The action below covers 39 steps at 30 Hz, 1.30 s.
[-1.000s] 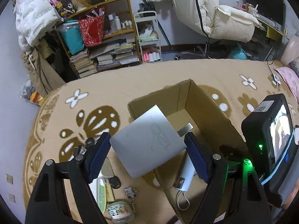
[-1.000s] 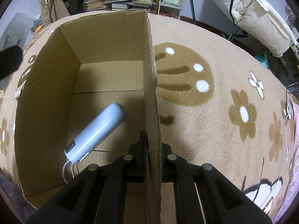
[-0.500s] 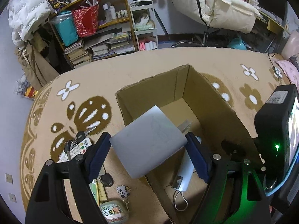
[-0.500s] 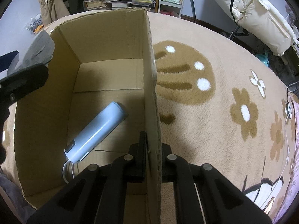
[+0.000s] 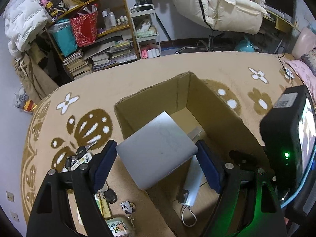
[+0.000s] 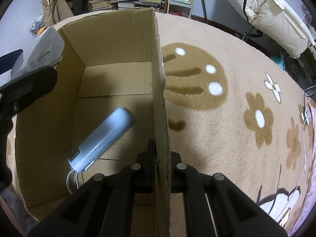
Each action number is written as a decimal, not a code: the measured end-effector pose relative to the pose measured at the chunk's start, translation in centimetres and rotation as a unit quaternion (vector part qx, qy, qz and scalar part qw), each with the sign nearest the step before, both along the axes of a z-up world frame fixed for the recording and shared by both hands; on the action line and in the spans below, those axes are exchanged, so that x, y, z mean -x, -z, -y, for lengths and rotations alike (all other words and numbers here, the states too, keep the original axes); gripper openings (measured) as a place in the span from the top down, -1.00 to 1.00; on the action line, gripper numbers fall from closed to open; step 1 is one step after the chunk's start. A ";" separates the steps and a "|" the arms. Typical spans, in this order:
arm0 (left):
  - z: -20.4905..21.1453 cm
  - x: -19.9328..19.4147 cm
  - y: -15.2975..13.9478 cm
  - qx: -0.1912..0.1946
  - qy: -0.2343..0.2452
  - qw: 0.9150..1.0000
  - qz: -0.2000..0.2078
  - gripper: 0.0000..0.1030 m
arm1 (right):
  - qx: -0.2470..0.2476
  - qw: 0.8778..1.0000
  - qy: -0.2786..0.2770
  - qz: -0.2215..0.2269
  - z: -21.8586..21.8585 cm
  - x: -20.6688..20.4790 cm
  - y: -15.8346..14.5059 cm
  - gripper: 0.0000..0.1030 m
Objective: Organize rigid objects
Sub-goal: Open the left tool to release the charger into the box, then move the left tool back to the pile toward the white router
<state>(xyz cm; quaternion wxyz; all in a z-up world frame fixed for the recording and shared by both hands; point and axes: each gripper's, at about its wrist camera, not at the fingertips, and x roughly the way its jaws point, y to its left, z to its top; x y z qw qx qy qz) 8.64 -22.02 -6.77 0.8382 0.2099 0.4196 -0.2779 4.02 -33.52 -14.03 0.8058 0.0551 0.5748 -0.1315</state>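
My left gripper (image 5: 158, 164) is shut on a flat grey square charger block (image 5: 156, 151), held tilted over the near left wall of an open cardboard box (image 5: 223, 108). Metal prongs (image 5: 194, 133) stick out of its far side. Inside the box lies a pale blue cylinder (image 6: 102, 138) with a white cord (image 6: 72, 179); it shows in the left wrist view as well (image 5: 192, 181). My right gripper (image 6: 161, 154) is shut on the box's right wall (image 6: 159, 90), one finger inside and one outside. The charger block (image 6: 45, 49) shows at the box's left rim in the right wrist view.
The box stands on a tan flower-patterned blanket (image 6: 227, 118). Keys (image 5: 76, 159), a card, a small round tin (image 5: 118, 227) and charms lie left of the box. A cluttered bookshelf (image 5: 94, 39) and a cream chair (image 5: 227, 7) stand beyond the blanket.
The left gripper has carried the charger block rightward and forward over the box's left wall, so it now shows in the right wrist view. The right gripper has held still on the wall.
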 end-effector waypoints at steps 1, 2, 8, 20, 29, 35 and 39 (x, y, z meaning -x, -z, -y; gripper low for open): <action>0.2 0.1 0.0 -0.004 0.003 1.000 0.002 -0.55 | -0.001 1.000 0.000 0.000 0.0 0.0 0.0 0.84; 0.4 0.2 0.1 -0.007 0.007 1.000 0.003 -0.55 | -0.001 1.000 0.000 0.000 0.0 0.0 0.0 0.84; 0.6 -0.2 1.2 -0.015 0.005 1.000 -0.021 -0.56 | -0.003 1.000 0.000 0.000 0.0 0.0 0.0 0.85; -0.6 0.5 -1.2 -0.022 0.002 0.999 0.028 -0.74 | -0.018 1.000 0.003 0.005 0.9 0.1 -0.2 0.88; -5.3 -0.7 -2.9 -0.023 -0.035 0.998 0.050 -0.91 | -0.016 1.000 0.001 0.005 0.9 0.0 -0.1 0.88; -11.1 -3.9 -2.6 -0.013 -0.110 0.994 0.019 -0.92 | -0.014 1.000 0.000 0.004 1.0 0.2 -0.2 0.88; -14.7 -5.2 -2.2 -0.015 -0.145 0.989 -0.001 -0.92 | -0.014 1.000 0.000 0.004 1.0 0.1 -0.2 0.88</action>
